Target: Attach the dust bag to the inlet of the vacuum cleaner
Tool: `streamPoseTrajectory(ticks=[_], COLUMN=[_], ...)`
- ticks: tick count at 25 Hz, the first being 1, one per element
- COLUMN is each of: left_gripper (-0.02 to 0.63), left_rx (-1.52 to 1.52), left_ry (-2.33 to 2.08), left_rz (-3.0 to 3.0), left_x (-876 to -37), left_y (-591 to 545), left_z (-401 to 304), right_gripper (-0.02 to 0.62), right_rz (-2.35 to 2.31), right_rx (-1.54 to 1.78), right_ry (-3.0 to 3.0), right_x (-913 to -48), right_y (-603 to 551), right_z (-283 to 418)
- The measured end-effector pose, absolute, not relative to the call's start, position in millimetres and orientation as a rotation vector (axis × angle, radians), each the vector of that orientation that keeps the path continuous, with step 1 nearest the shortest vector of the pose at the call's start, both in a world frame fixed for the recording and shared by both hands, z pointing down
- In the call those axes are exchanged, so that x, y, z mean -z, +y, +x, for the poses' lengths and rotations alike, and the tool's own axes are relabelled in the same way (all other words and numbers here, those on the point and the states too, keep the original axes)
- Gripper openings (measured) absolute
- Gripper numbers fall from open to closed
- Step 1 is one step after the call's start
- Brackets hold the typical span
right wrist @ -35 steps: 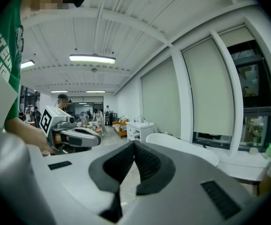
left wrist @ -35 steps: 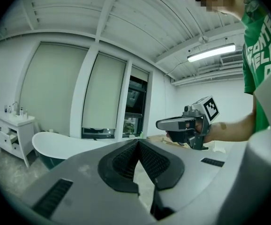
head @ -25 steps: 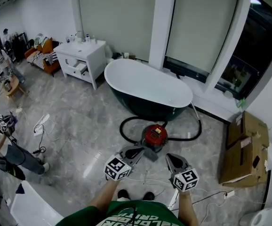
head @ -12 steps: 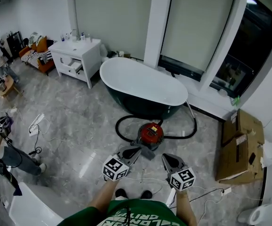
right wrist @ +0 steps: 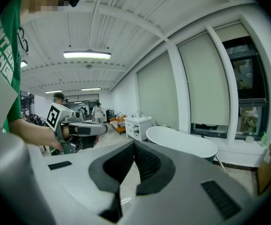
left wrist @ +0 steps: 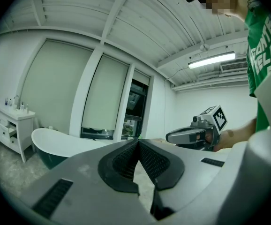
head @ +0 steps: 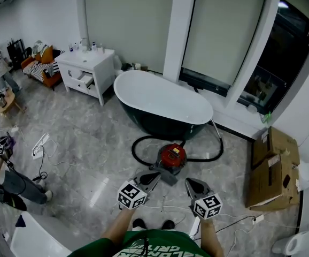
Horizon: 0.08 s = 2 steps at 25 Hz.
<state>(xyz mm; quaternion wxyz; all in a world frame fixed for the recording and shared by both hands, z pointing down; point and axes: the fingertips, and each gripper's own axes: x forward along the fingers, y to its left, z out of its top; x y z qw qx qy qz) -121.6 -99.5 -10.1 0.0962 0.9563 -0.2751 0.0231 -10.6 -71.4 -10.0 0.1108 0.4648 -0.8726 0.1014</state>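
Note:
The red vacuum cleaner (head: 172, 156) stands on the marble floor in front of the bathtub, with its black hose (head: 137, 149) looped round it. A flat grey piece (head: 168, 176) lies on the floor just in front of it; I cannot tell if it is the dust bag. My left gripper (head: 156, 174) is held low and nearly level, pointing at the vacuum, shut and empty (left wrist: 136, 142). My right gripper (head: 188, 182) hovers beside it, also shut with nothing in it (right wrist: 134, 143). Each gripper shows in the other's view: the right gripper (left wrist: 191, 136), the left gripper (right wrist: 81, 129).
A white-rimmed dark bathtub (head: 162, 101) stands behind the vacuum, a white cabinet (head: 86, 68) at the back left. Cardboard boxes (head: 275, 167) lie at the right. Thin cables (head: 47, 149) trail over the floor. A person (head: 7, 178) is at the left edge.
My left gripper has drifted slightly, still shut. The right gripper holds its place. The head view has shifted a little, and a standing person now shows at the far back left.

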Motion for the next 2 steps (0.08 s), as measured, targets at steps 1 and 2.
streamPoseTrajectory(ticks=[1,2], left_gripper=[0.003,0.003], left_rx=[-0.069,-0.069], left_ry=[-0.813,-0.811], left_rz=[2.834,2.834], left_x=[10.0,9.9], left_y=[-99.1,-98.7], left_z=[-123.7,-125.9], right_gripper=[0.009,0.009], right_rz=[1.368,1.37], right_rx=[-0.298,-0.298], right_ry=[-2.563,-2.562], right_x=[10.0,10.1], right_y=[-71.3,-71.3], right_z=[-12.9,-15.3])
